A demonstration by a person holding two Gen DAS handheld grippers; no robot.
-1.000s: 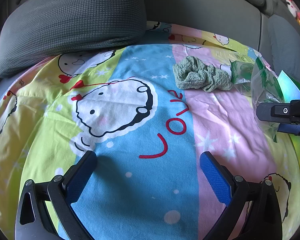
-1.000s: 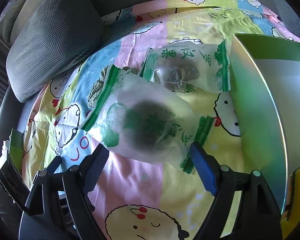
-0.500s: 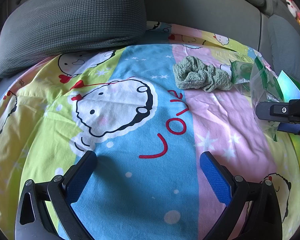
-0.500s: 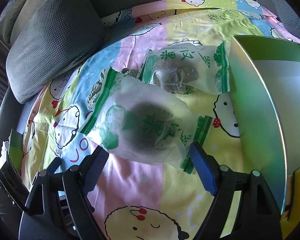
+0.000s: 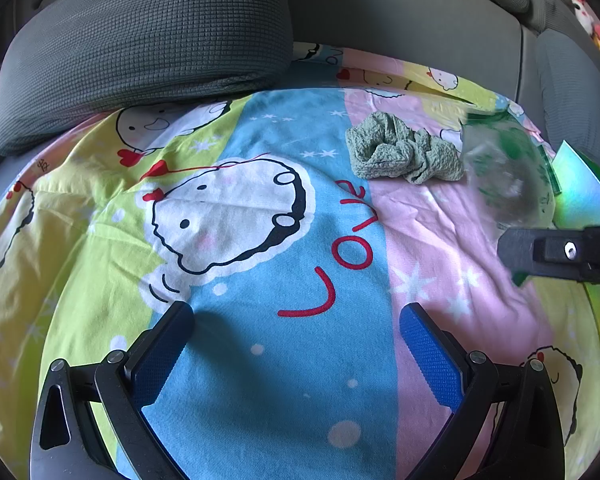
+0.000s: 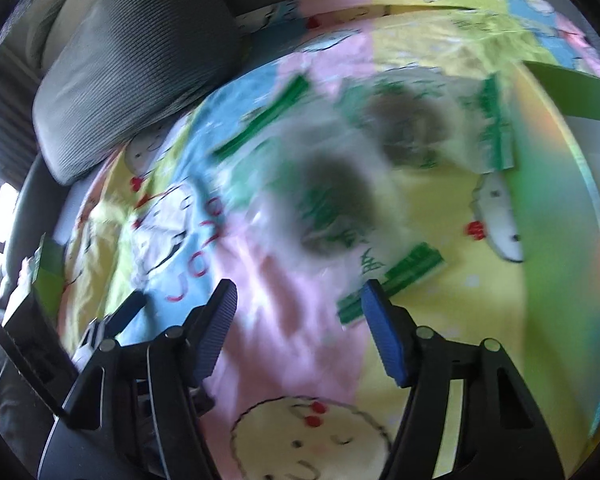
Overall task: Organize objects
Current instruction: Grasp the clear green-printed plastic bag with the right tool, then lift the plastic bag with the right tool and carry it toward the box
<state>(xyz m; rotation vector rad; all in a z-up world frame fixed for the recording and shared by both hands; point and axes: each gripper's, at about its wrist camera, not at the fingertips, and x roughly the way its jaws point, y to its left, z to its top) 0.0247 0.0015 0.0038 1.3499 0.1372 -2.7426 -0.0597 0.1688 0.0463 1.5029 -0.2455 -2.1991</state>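
Two clear snack packets with green print lie on the cartoon bedsheet. The nearer packet [image 6: 332, 208] is ahead of my right gripper [image 6: 300, 328], between and beyond its open jaws; its corner touches the right finger. The farther packet [image 6: 420, 128] lies behind it. The right view is motion-blurred. The near packet also shows in the left wrist view [image 5: 508, 176], above the right gripper's finger [image 5: 556, 256]. A crumpled green cloth [image 5: 404, 154] lies left of it. My left gripper [image 5: 296, 344] is open and empty over the blue stripe.
A green box with a shiny open flap [image 6: 560, 184] stands to the right of the packets; its edge shows in the left wrist view [image 5: 584, 184]. A grey cushion [image 5: 140, 48] rests at the back left against the grey sofa back [image 5: 400, 12].
My right gripper has swung quickly, blurring its view; its jaws stand narrower than before. The packets now sit higher and farther in its view. The left gripper has not moved.
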